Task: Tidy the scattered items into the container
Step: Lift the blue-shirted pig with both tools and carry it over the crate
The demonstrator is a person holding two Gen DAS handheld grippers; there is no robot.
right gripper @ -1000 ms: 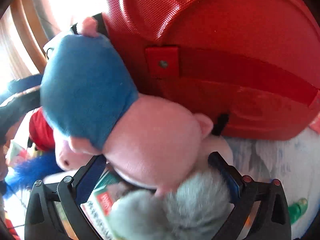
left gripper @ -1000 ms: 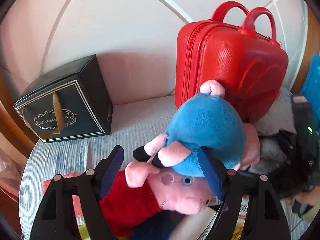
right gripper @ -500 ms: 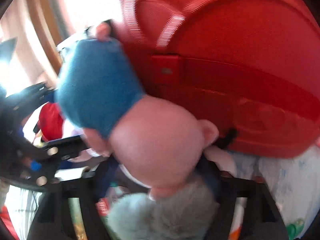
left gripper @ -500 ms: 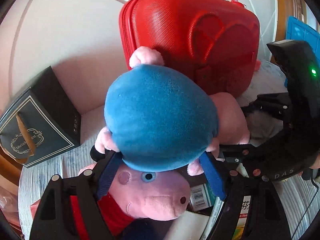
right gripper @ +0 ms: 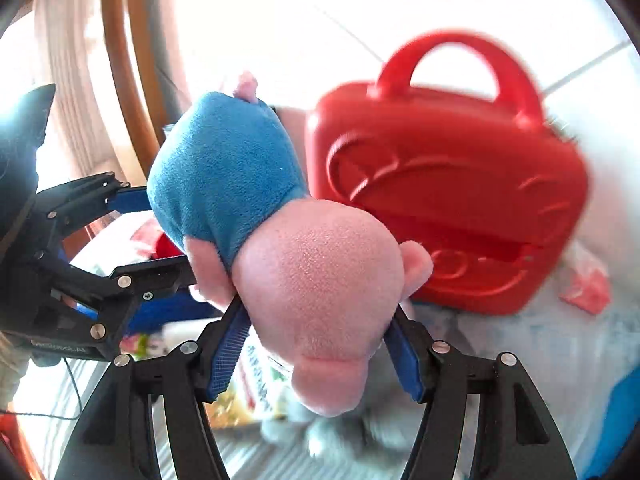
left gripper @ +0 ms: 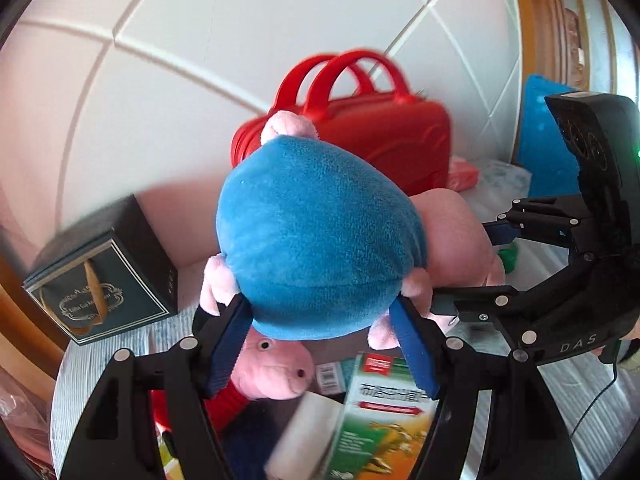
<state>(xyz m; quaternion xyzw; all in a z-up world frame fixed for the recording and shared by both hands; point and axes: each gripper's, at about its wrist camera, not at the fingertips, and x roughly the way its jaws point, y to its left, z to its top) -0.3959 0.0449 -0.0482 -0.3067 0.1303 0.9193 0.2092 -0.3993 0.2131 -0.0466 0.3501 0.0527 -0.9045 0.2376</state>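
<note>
A pink plush pig in a blue fleece top (left gripper: 320, 240) is clamped at its blue body by the left gripper (left gripper: 320, 344), whose jaws have just been closing, and at its head by the right gripper (right gripper: 320, 348); it is held in front of the red hard-shell carry case (right gripper: 460, 208); a second pink pig toy in red (left gripper: 272, 372) lies below.

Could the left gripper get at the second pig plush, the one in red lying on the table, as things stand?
Probably not right now. The left gripper is shut on the blue-dressed pig plush, which the right gripper also clamps. The red-dressed plush lies beneath that load, so it blocks the way.
</note>
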